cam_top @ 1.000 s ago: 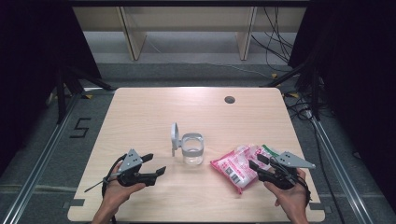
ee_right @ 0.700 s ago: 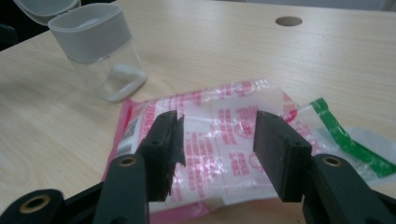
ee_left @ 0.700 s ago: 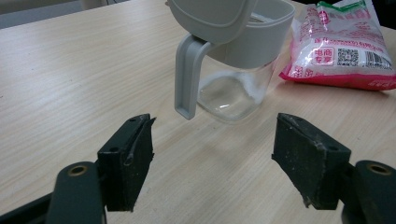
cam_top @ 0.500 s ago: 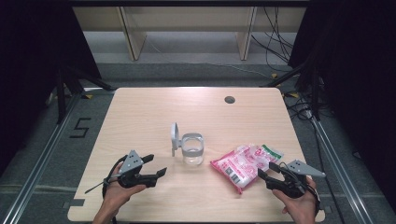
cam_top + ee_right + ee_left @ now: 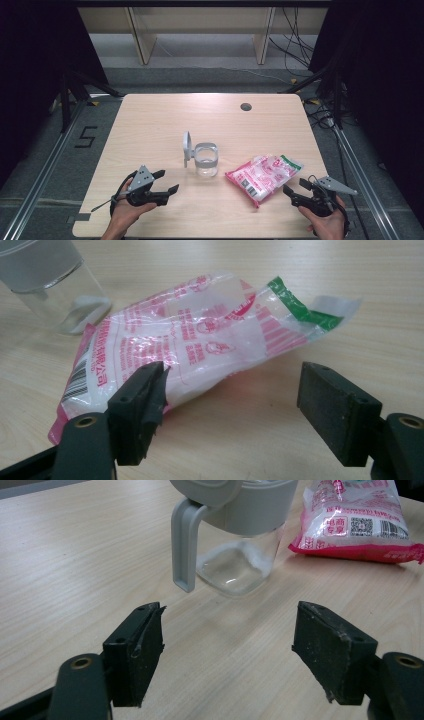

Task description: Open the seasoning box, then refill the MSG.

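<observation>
One glass jar (image 5: 206,160) with grey flip lid, one pink-and-white plastic bag (image 5: 264,176), two tools, one table (image 5: 150,125)

The pink and white bag (image 5: 357,522) carries red printed characters too small to read, and a QR code and a barcode near its sealed end. In the right gripper view its other barcode shows at the left edge, with red round emblems in the middle. A black "5" (image 5: 86,136) is marked on the floor left of the table.

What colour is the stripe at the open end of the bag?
Green, on the pink and white bag. The right gripper view shows it best.
</observation>
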`<state>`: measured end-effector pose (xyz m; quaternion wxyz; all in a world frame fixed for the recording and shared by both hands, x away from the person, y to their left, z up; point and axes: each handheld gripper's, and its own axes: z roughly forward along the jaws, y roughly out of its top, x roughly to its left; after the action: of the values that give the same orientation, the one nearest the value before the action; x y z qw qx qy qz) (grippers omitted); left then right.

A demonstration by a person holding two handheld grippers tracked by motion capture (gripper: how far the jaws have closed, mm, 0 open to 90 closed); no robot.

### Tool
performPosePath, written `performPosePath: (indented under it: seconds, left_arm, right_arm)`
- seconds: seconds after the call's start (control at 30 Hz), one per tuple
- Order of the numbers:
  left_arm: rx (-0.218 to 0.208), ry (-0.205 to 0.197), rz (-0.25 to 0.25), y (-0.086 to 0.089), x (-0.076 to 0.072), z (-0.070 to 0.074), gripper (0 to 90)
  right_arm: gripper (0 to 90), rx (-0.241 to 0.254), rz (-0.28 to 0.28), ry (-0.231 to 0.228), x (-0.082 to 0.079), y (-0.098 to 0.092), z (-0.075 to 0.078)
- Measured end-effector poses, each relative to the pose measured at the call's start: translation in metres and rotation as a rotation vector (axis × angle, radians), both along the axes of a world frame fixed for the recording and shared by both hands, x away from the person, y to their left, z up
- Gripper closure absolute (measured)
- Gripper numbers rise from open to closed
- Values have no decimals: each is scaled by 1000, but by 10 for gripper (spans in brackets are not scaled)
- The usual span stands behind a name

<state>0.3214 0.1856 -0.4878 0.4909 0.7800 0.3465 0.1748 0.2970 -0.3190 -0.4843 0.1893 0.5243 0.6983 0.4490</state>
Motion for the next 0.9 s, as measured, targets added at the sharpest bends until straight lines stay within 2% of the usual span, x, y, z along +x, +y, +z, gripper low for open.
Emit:
performPosePath:
  seconds: [0.03,0.07,0.1,0.13,0.17,0.2,0.23,0.3,0.33,0.37,0.4,0.43,0.47,0.5,0.53,0.6,0.63,0.67,0.7,0.73,0.77,0.83,0.87,0.9]
  left_arm:
    - [-2,4,6,0,-2,0,273]
    - [-3,6,8,1,-2,0,273]
    - [1,-13,-1,2,-1,0,273]
    - [4,-5,-2,3,-2,-1,273]
    - [-4,1,9,3,-2,-1,272]
    - [3,-6,0,4,-2,-1,273]
    - [1,-7,-1,4,-2,-2,272]
    - [-3,5,11,5,-2,-3,272]
    - [-3,6,11,5,-2,-3,272]
    - [-4,7,10,4,-2,-3,272]
    - [4,5,10,5,-2,-3,272]
    - [2,5,8,5,-2,-3,272]
    - [4,7,12,4,-3,-2,272]
    - [10,-2,-2,4,-2,-2,272]
    - [-2,8,8,3,-3,-3,271]
    - [-3,7,6,3,-3,-2,272]
    - [-4,8,6,3,-2,-2,272]
    - [0,8,8,4,-2,-2,272]
    - [-2,9,8,4,-2,-3,271]
    - [-26,13,8,2,-2,-3,272]
    - [-27,15,5,3,-2,-3,272]
    - [-29,16,4,3,-2,-3,271]
    - [-28,17,2,3,-2,-3,271]
    - [-28,18,2,3,-2,-3,270]
  right_arm:
    - [284,18,3,-1,1,0,-2]
    - [284,44,-18,38,-1,2,-1]
    - [283,71,-18,25,0,3,-2]
    - [276,60,-14,34,0,2,-2]
    - [267,22,-2,3,3,0,-4]
    - [259,43,-10,17,2,4,-5]
    - [258,33,-9,41,1,5,-4]
    - [258,25,24,27,3,6,-6]
    - [249,-20,25,22,4,6,-7]
    - [236,-28,28,28,4,6,-7]
    - [225,14,22,33,5,9,-8]
    - [220,31,10,63,4,11,-7]
    - [212,24,35,37,8,8,-11]
    - [203,32,12,60,8,11,-11]
    - [192,32,26,46,11,9,-13]
    - [190,42,24,56,14,9,-12]
    - [188,21,30,62,16,8,-12]
    - [184,50,24,60,17,9,-13]
    - [177,44,23,70,19,10,-13]
    - [177,52,38,73,22,10,-15]
    - [176,28,36,94,23,10,-14]
    - [176,29,40,86,27,11,-17]
    - [176,53,28,99,27,13,-16]
    - [176,41,42,86,30,12,-17]
